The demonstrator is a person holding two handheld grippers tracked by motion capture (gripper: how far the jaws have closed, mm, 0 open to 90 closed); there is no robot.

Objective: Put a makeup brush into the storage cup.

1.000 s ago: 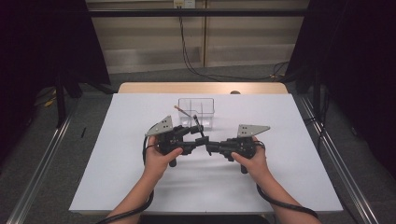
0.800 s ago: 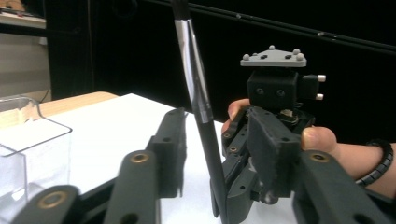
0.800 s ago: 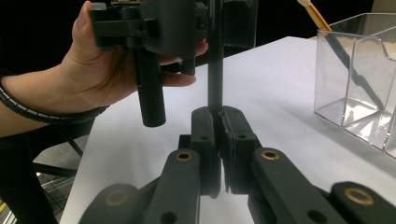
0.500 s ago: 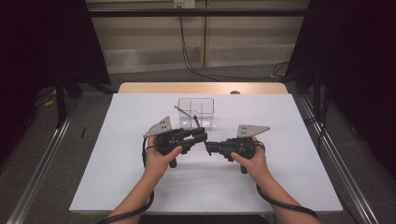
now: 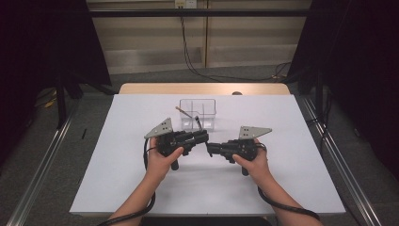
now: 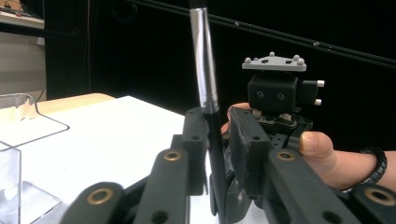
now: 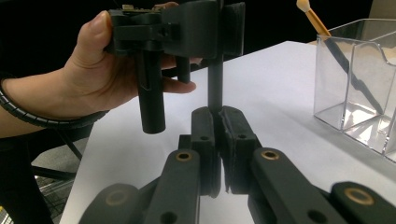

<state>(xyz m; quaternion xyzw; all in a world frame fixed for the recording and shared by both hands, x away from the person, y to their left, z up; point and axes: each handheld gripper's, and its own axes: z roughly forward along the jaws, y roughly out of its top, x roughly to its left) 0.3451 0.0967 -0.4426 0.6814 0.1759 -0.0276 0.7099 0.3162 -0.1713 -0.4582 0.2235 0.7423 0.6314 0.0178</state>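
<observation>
- High view: both claws meet over the middle of the white surface, tips facing each other. Left claw and right claw sit just apart, with a thin dark pen bridging the two. Clear divided box stands just behind them on the surface, with a wooden-tipped stick leaning in it.
- Left gripper view: the pen stands upright between this claw's own jaws, a silver band on its upper part and the black shaft running down between the pads. The jaws have just been closing and now sit narrow, pads pressed on the shaft from both sides. The right claw's body and the hand holding it lie right behind the pen. Corner of the clear box shows at far left, apart from the claw.
- Right gripper view: this claw is clamped narrow on the lower end of the pen; the shaft rises straight out of the pads. Left claw grips the same shaft higher up, with the left hand around its body. Clear box is off to the right, well clear of both claws, and the stick pokes out of its top.
</observation>
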